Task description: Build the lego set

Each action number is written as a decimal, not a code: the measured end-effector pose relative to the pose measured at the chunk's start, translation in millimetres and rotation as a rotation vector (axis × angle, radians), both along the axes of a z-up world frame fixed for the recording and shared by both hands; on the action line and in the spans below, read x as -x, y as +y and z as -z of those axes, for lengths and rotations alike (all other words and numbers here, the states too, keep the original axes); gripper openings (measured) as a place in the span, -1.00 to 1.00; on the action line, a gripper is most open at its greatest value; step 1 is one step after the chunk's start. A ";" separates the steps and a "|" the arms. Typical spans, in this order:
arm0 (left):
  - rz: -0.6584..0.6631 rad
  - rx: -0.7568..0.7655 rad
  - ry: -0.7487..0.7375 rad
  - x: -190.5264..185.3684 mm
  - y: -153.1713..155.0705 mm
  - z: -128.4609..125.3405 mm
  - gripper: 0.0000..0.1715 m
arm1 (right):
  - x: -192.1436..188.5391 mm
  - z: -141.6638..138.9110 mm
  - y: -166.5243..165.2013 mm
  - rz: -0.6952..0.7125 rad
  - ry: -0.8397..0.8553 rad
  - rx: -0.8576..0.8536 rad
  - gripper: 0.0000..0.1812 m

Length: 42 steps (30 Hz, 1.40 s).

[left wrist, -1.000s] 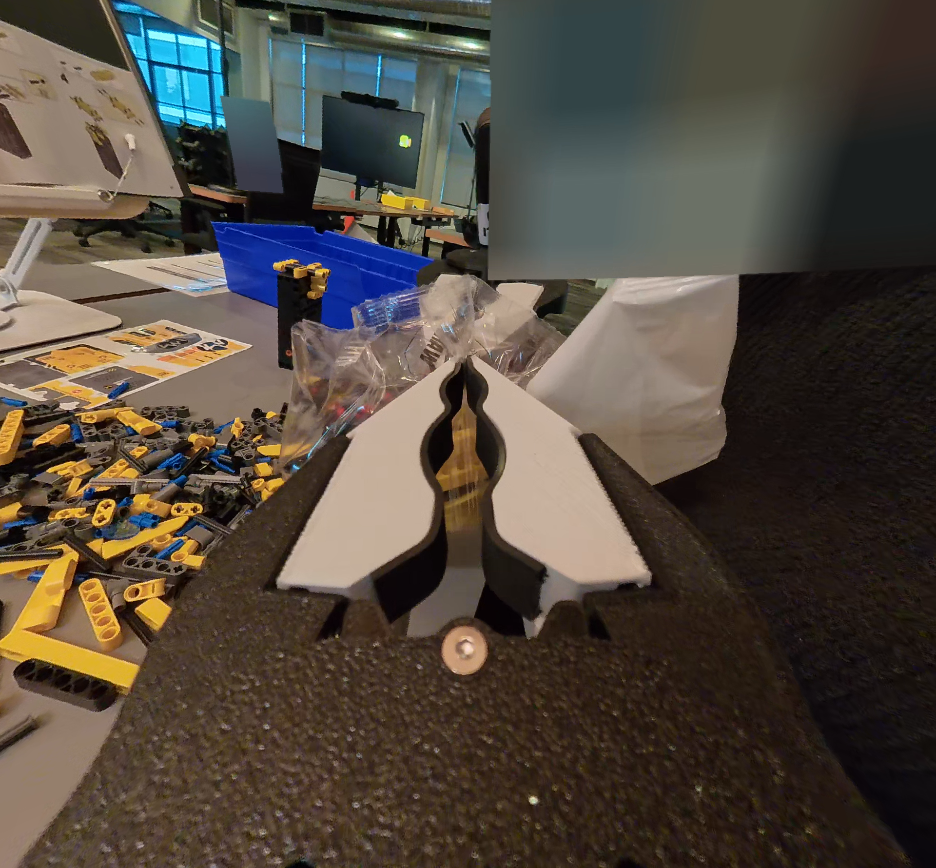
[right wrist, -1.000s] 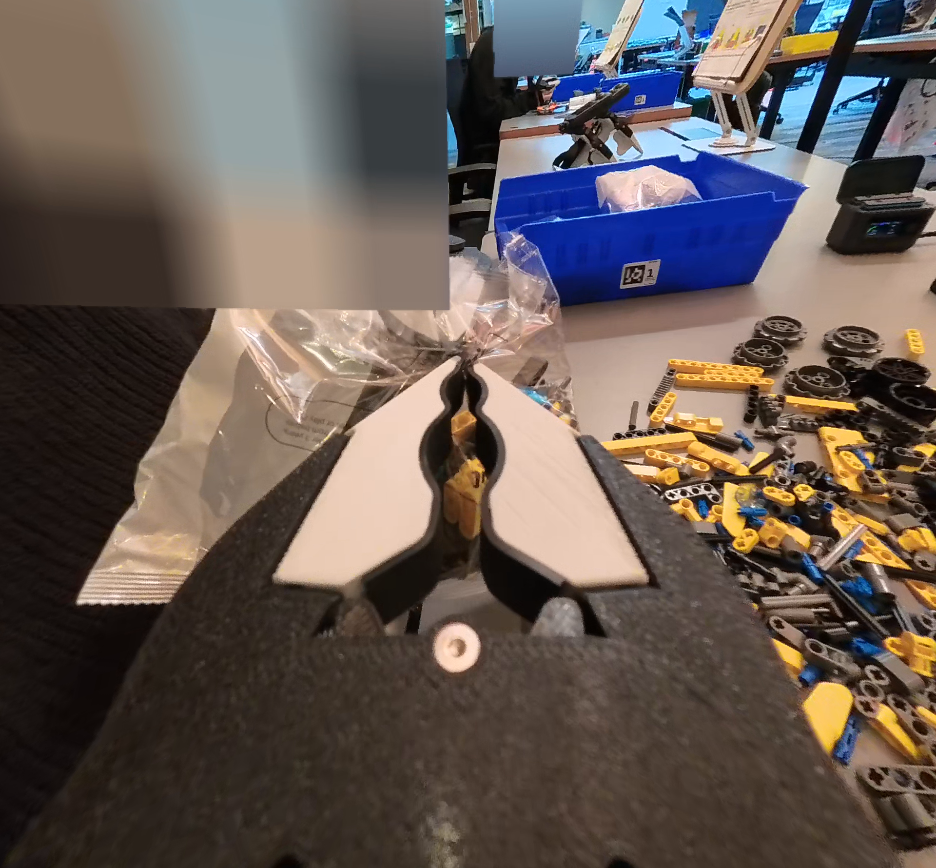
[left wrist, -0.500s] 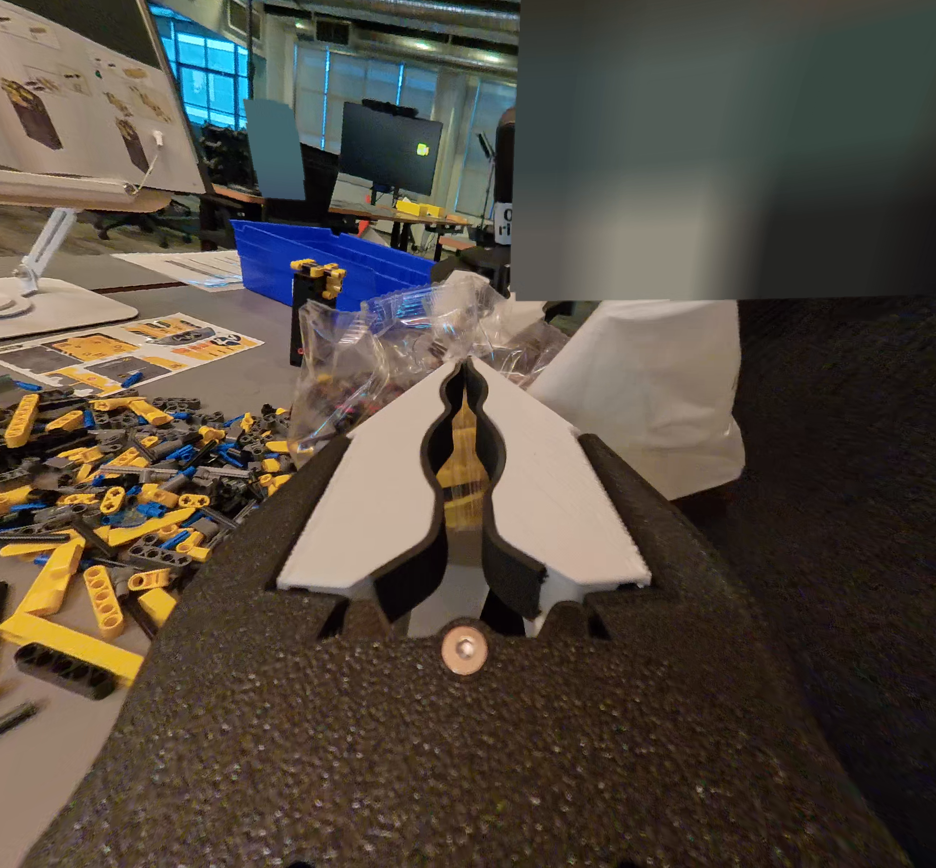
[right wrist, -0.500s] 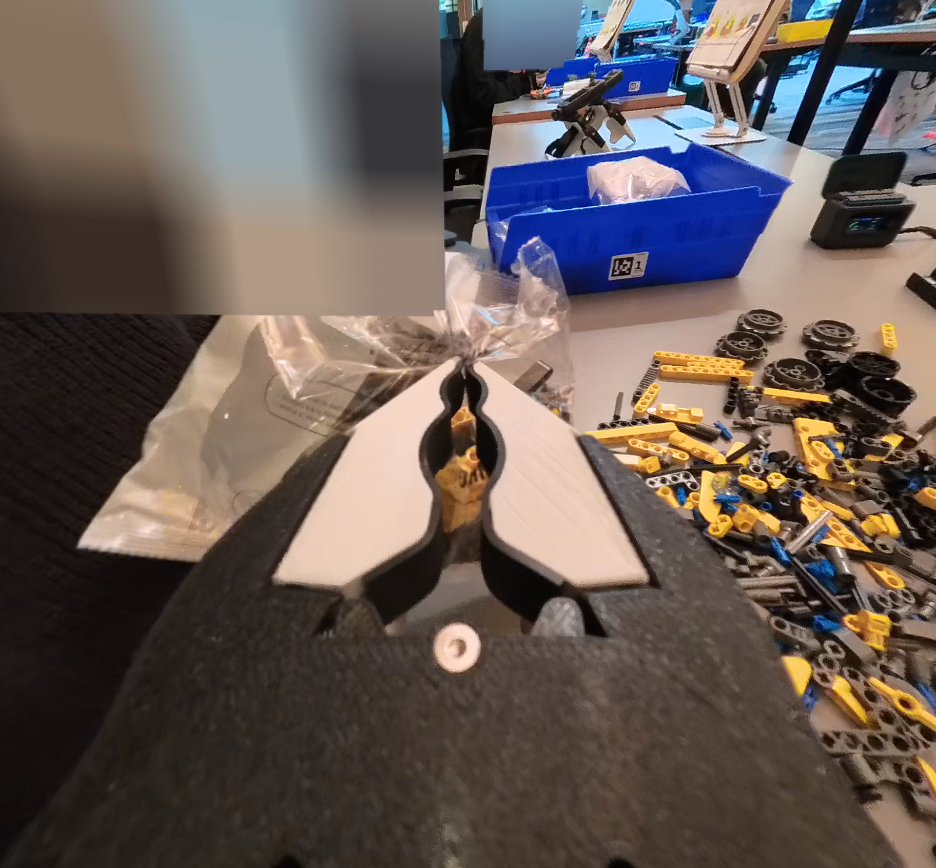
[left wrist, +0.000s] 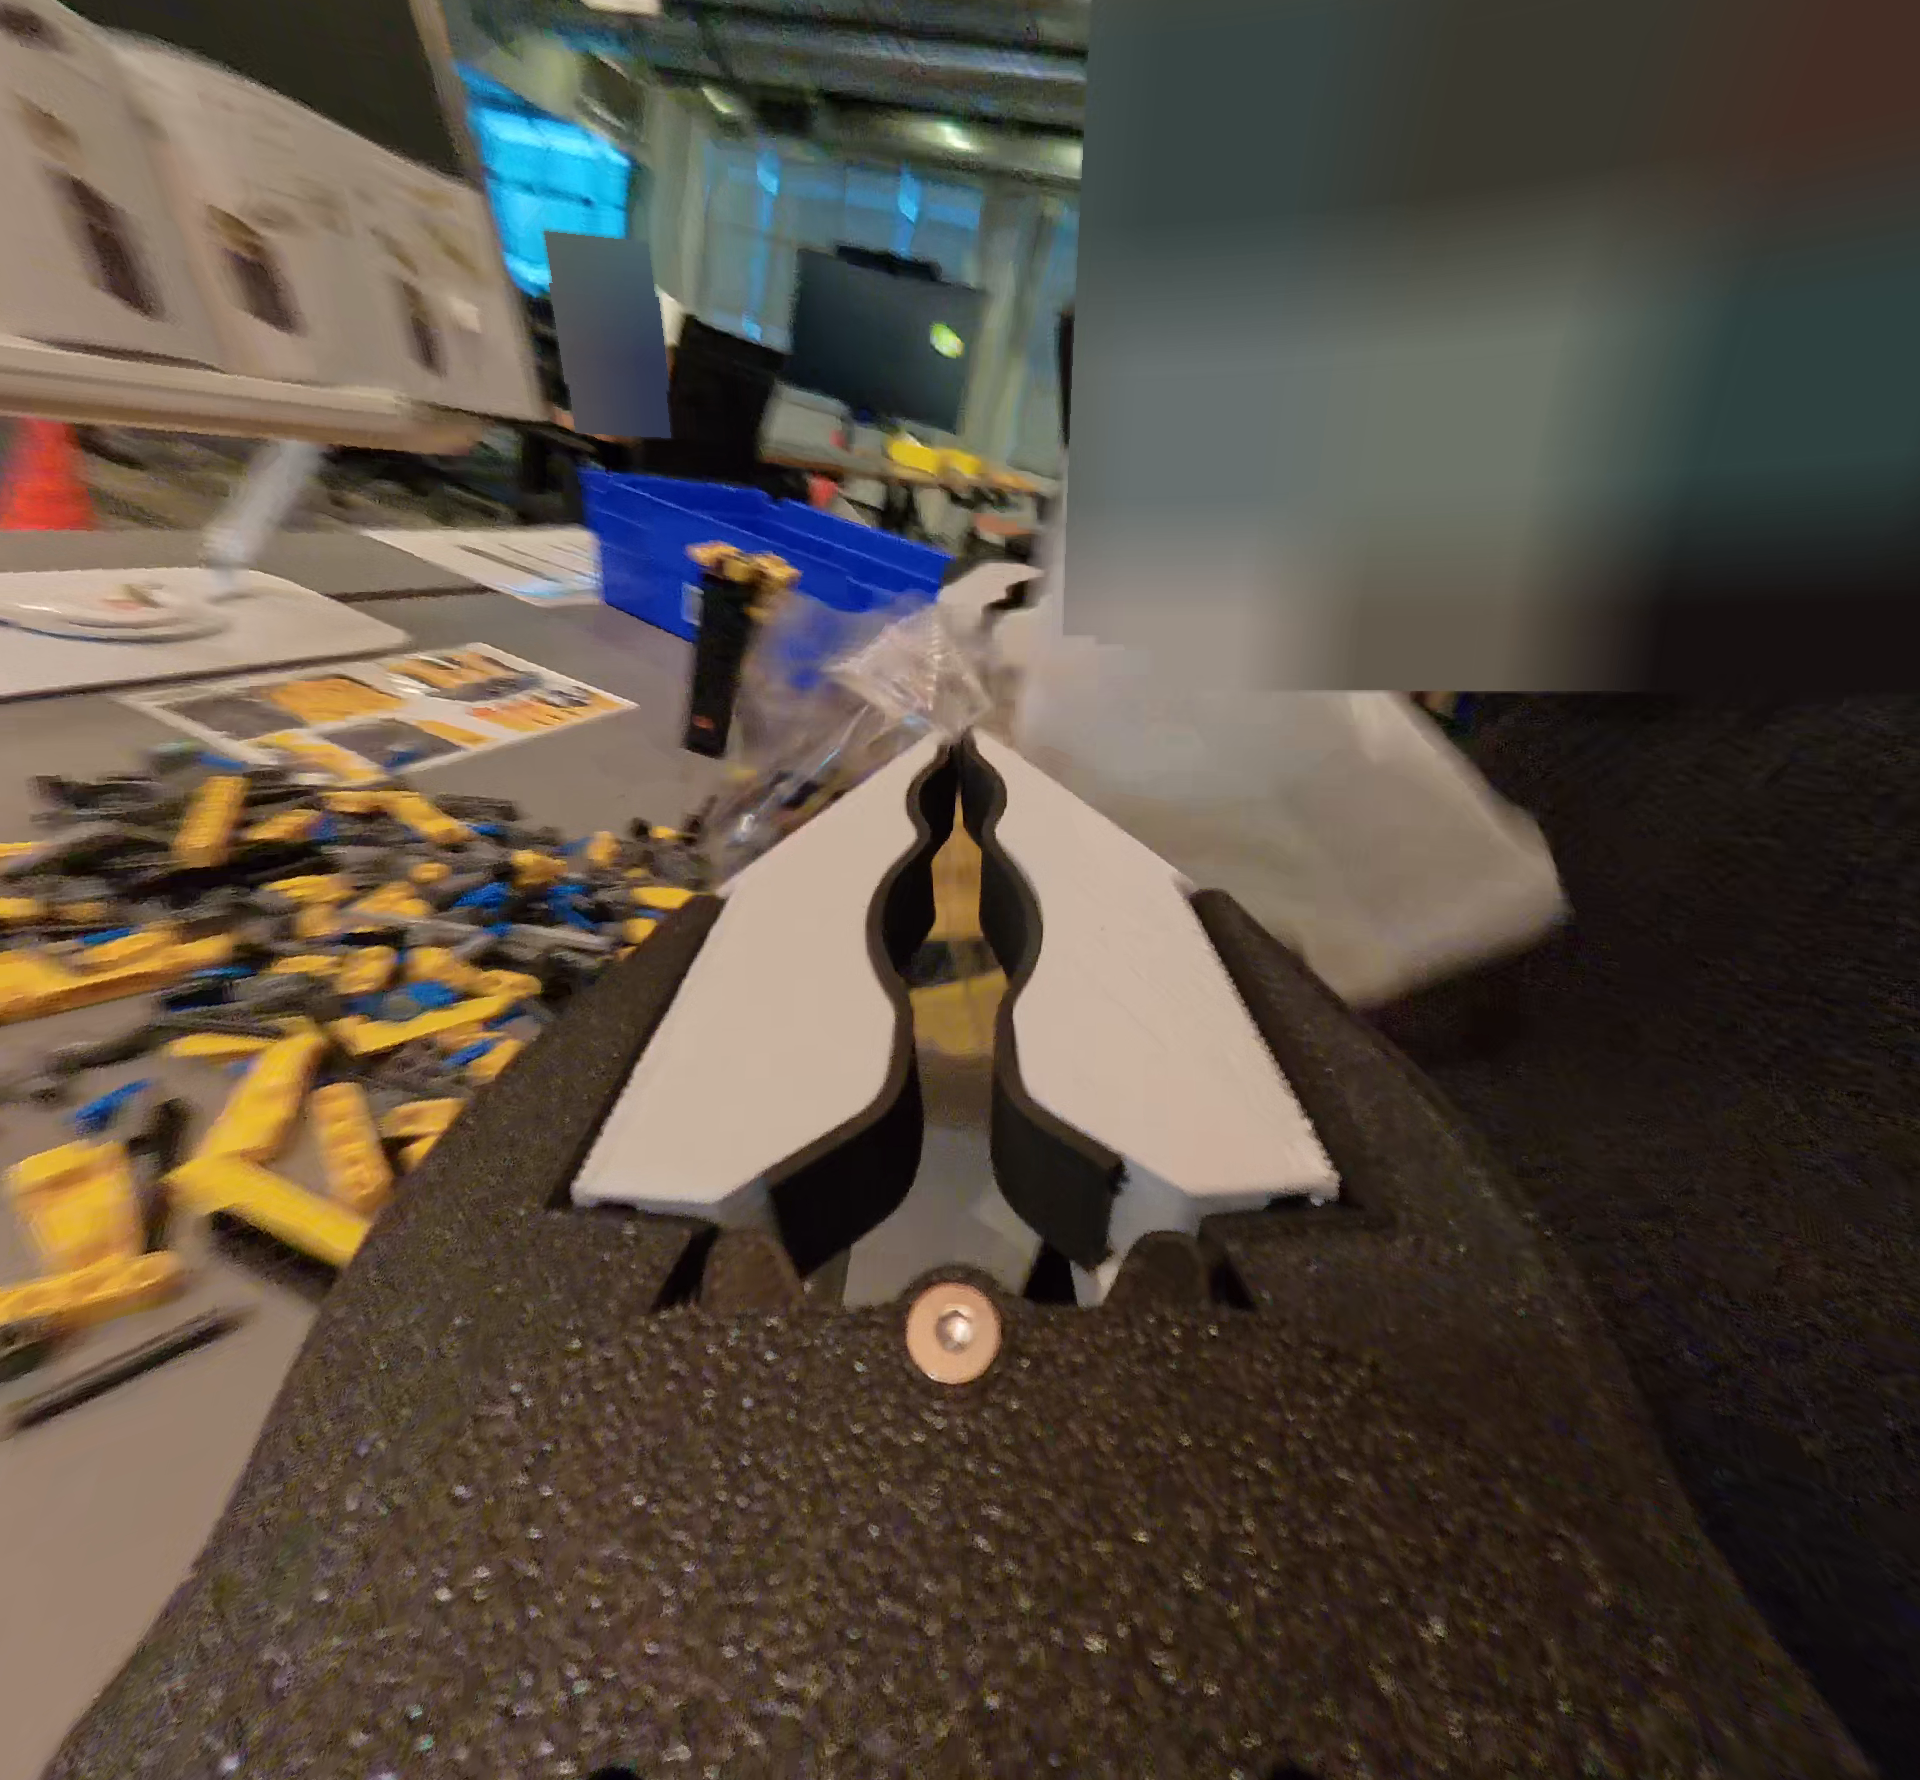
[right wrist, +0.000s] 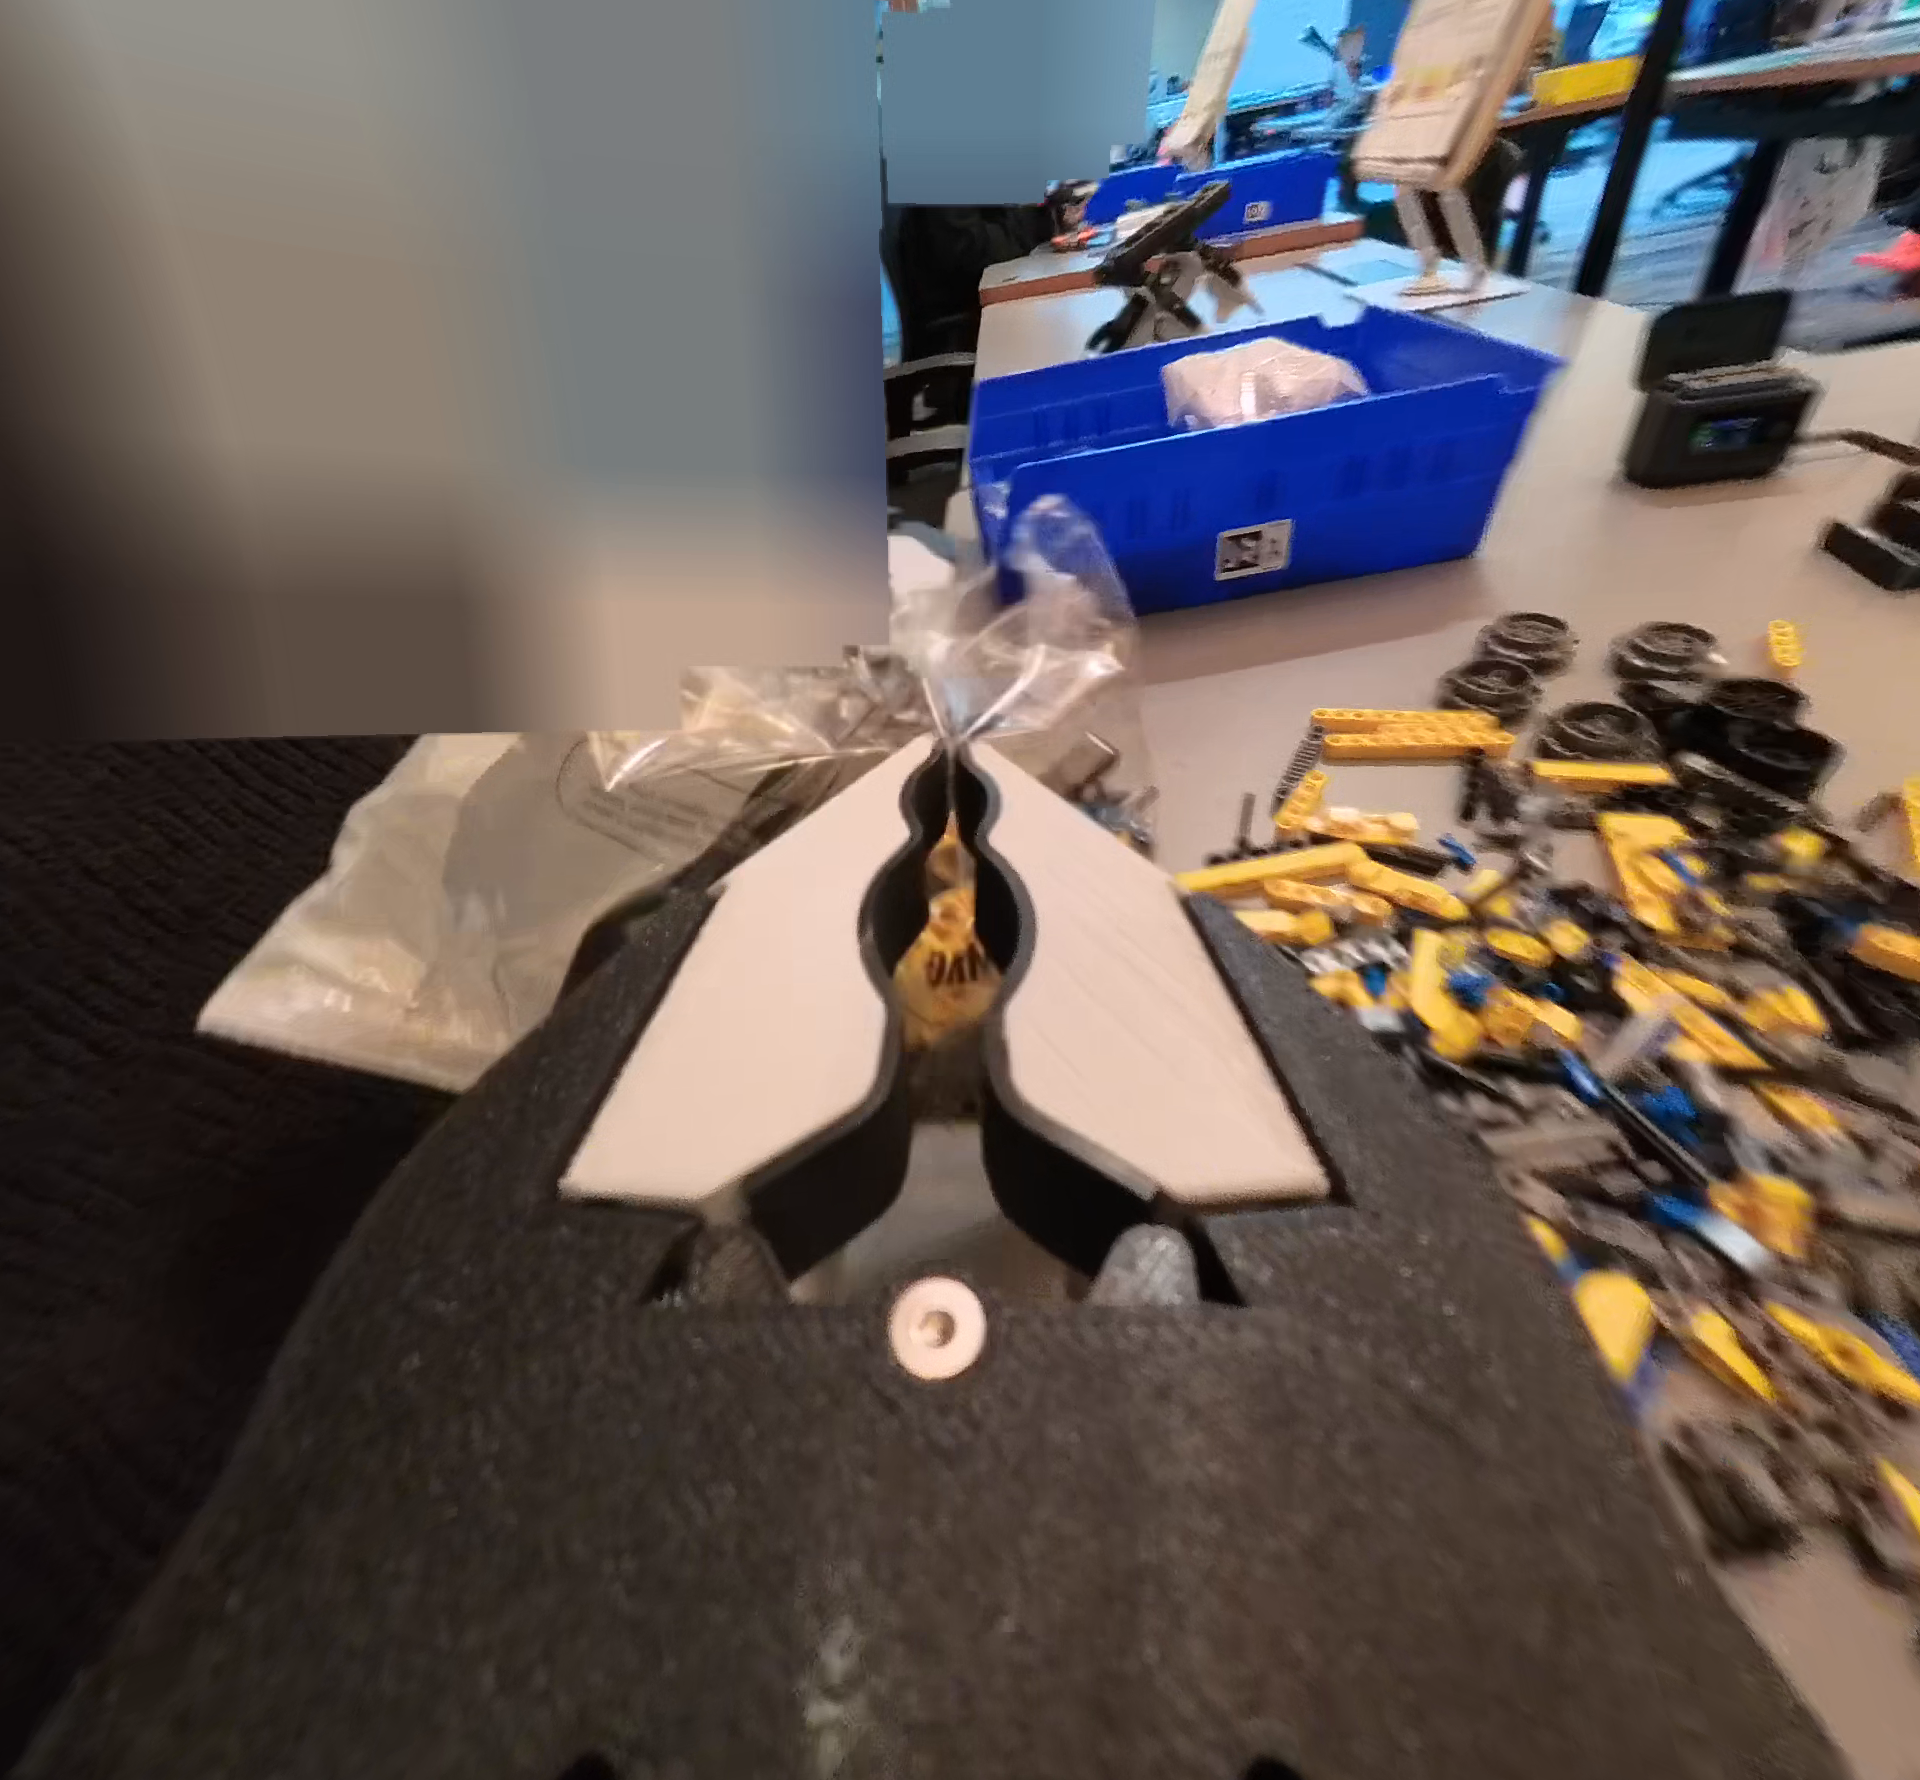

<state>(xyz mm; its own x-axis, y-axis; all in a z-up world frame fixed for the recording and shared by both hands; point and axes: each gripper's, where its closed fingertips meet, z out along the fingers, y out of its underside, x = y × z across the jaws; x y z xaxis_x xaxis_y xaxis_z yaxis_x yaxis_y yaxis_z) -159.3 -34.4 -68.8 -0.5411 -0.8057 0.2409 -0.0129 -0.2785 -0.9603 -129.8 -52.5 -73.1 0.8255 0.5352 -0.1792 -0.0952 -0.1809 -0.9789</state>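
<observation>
My left gripper (left wrist: 958, 743) is shut on the edge of a clear plastic bag (left wrist: 894, 681) that holds small yellow and dark parts. My right gripper (right wrist: 948, 745) is shut on the same clear plastic bag (right wrist: 997, 660) from the other side. The bag is crumpled and stretched between the two grippers, above the grey table (right wrist: 1247, 650). Yellow parts show through the gap between each gripper's fingers. A white opaque pouch (left wrist: 1351, 847) lies just behind the bag, against a person's dark sleeve (left wrist: 1714, 1003); it also shows in the right wrist view (right wrist: 384, 909).
A heap of loose yellow, blue and black building parts (left wrist: 260, 951) covers the table; it also shows in the right wrist view (right wrist: 1610, 951) with black wheels (right wrist: 1621, 702). A blue bin (right wrist: 1257, 473), a printed sheet (left wrist: 395, 702), a small black and yellow built column (left wrist: 722, 650) and a booklet stand (left wrist: 208, 296) are nearby. The grippers are tip to tip, or close to it.
Both grippers have swung with the bag still held; the views are now blurred by motion. The bag's neck looks pulled tighter and more bunched at the fingertips.
</observation>
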 end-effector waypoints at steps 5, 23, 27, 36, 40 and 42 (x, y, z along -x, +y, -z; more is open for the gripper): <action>-0.090 0.135 -0.045 12.9 42.9 -0.2 -1.00 | -46.8 7.6 -12.7 0.138 0.052 0.024 -1.00; -0.155 0.206 0.079 -39.9 80.6 5.6 -1.00 | -93.1 -17.6 15.3 0.218 0.082 0.028 -1.00; -0.216 0.194 0.182 -62.5 95.6 18.0 -1.00 | -99.8 -10.0 35.4 0.255 -0.033 0.102 -1.00; -0.361 0.208 0.579 -107.7 137.0 75.5 -0.99 | -134.5 34.9 95.2 0.370 -0.078 0.468 -1.00; -0.375 0.224 0.649 -106.7 143.4 91.0 -0.98 | -136.6 34.9 110.2 0.350 -0.059 0.520 -0.99; -0.366 0.247 0.685 -103.9 145.5 99.0 -0.97 | -138.5 37.5 119.0 0.331 -0.043 0.559 -0.98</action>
